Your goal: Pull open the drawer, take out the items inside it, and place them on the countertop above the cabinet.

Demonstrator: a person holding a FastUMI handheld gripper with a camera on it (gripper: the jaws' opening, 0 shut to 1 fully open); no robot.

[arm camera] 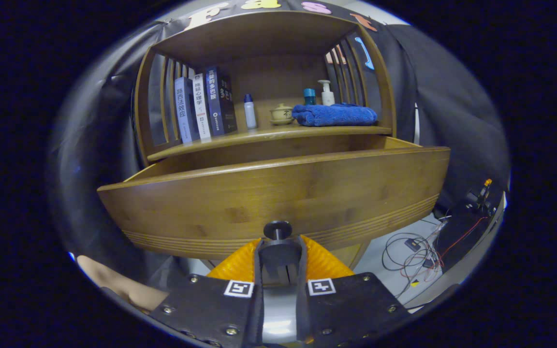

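gripper view: tool [279, 251] clamped on round knob [277, 229] of bamboo drawer [278, 198]

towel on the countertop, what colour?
Blue. The folded towel shows best in the gripper view, beyond the open drawer, whose knob the tool grips.

Booth w/ home setup: cabinet [278, 193], books [204, 104].

The drawer front [278, 193] was smooth wood with a satin sheen, finely grooved along its lower edge. The knob [277, 229] appeared matt. The towel [334, 115] was fluffy cloth. The books [205, 104] had glossy covers.
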